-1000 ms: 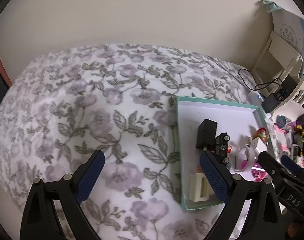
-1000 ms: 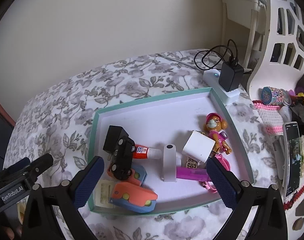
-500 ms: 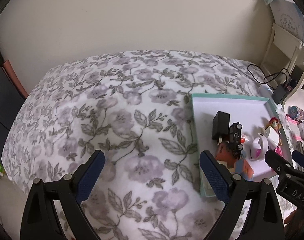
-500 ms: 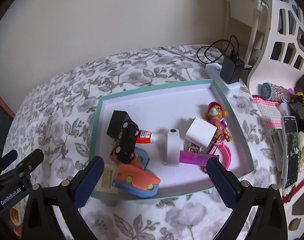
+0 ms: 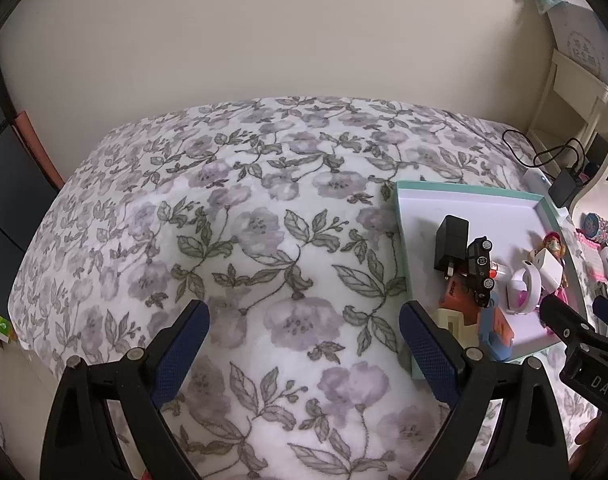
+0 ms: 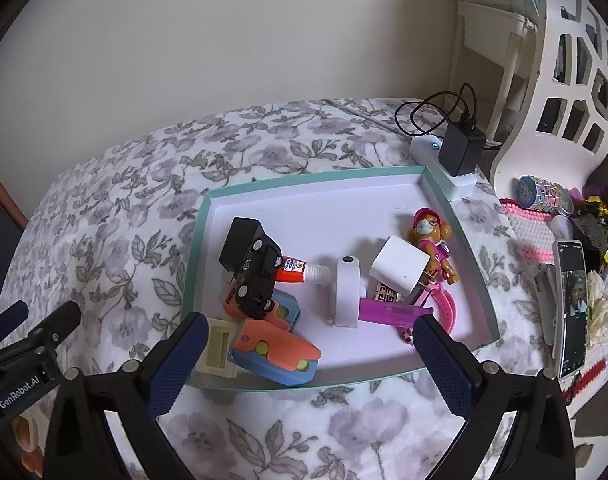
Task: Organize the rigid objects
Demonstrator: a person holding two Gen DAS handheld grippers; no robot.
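A teal-rimmed white tray (image 6: 456, 216) lies on a floral bedspread and holds several small objects: a black charger (image 6: 239, 240), a black toy car (image 6: 259, 280), a glue tube (image 6: 299, 272), a white ring stand (image 6: 346, 292), a white cube adapter (image 6: 400, 268), a dog figure (image 6: 432, 236) and orange-blue toys (image 6: 275, 356). My right gripper (image 6: 308, 336) is open and empty, hovering over the tray's near edge. My left gripper (image 5: 304, 324) is open and empty over bare bedspread, left of the tray (image 5: 464, 192).
A power strip with a black plug (image 6: 460, 152) sits behind the tray. A phone (image 6: 572, 304), a pink beaded item (image 6: 528, 232) and clutter lie to the right beside a white chair (image 6: 564, 72). The floral bedspread (image 5: 243, 220) stretches left.
Both grippers have pulled back and risen from the tray. The left view has swung left, so the tray sits farther right and smaller. Both stay open.
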